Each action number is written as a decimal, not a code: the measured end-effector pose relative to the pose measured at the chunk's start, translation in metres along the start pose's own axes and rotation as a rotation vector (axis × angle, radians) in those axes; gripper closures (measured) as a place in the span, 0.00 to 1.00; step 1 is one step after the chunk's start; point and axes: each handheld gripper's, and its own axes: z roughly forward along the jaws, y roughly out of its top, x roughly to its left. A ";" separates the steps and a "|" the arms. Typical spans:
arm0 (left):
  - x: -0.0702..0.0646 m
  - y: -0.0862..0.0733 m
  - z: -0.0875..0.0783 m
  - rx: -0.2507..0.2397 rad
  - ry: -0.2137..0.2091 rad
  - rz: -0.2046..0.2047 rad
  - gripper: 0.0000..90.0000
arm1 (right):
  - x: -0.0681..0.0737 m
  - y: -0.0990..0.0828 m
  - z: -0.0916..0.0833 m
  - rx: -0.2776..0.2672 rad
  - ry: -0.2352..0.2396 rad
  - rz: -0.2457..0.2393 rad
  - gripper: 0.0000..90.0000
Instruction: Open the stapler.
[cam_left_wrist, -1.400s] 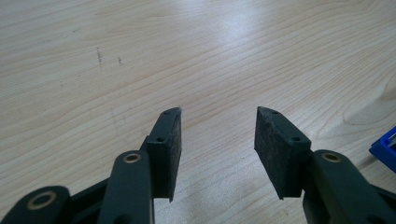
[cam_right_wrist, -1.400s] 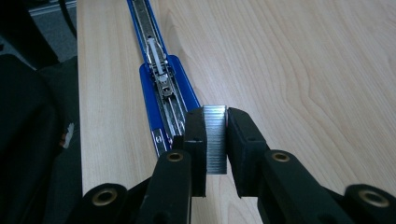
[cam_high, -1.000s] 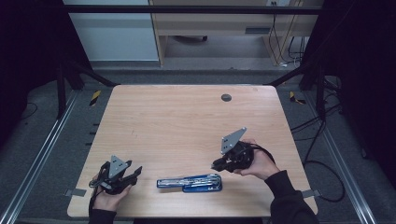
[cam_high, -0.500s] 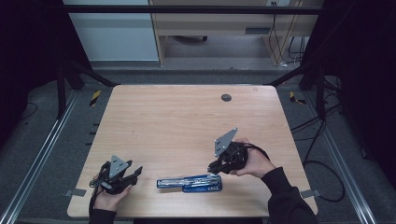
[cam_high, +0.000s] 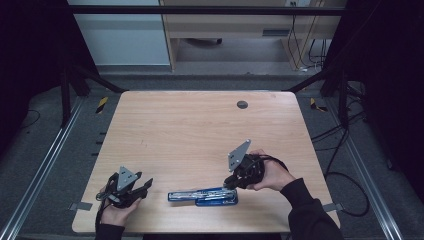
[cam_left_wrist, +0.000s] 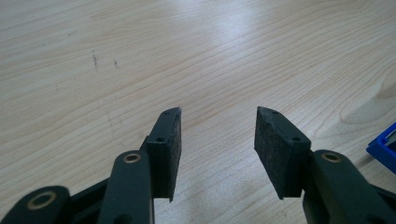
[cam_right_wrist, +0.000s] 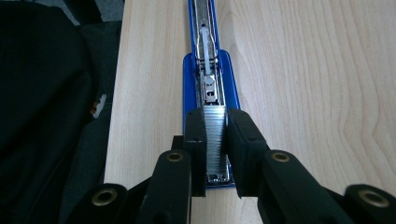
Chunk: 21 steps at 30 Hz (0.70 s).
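1. A blue, long-bodied stapler (cam_high: 202, 196) with its top swung open is seen lying flat near the front edge of the light wooden table (cam_high: 200, 130), between the two hands.
2. In the right gripper view, the stapler's (cam_right_wrist: 205, 56) open metal channel is shown running away from the camera, parallel to the table's front edge and just beside it.
3. A silvery strip of staples (cam_right_wrist: 215, 140) is pinched between the black jaws of the right gripper (cam_right_wrist: 215, 128), directly over the rear end of the stapler's channel; whether the strip already sits in the channel cannot be told.
4. From above, the right gripper (cam_high: 235, 181) is seen angled down to the stapler's right end, held in the right hand (cam_high: 267, 172).
5. The left gripper (cam_left_wrist: 217, 135) is held with its jaws spread, nothing between the pads, only bare wood below.
6. A blue corner of the stapler (cam_left_wrist: 384, 147) is caught at the right edge of the left gripper view.
7. In the high view, the left gripper (cam_high: 145, 186) is held low at the table's front left, apart from the stapler.
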 end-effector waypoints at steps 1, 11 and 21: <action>0.000 0.000 0.000 -0.001 0.000 -0.001 0.57 | -0.001 -0.001 0.002 0.004 0.008 0.002 0.87; 0.000 0.000 0.000 -0.001 0.000 0.002 0.57 | -0.006 -0.007 0.014 0.034 0.018 0.008 0.87; -0.001 0.000 0.001 0.002 -0.002 0.009 0.57 | -0.008 -0.010 0.024 0.053 0.023 -0.013 0.87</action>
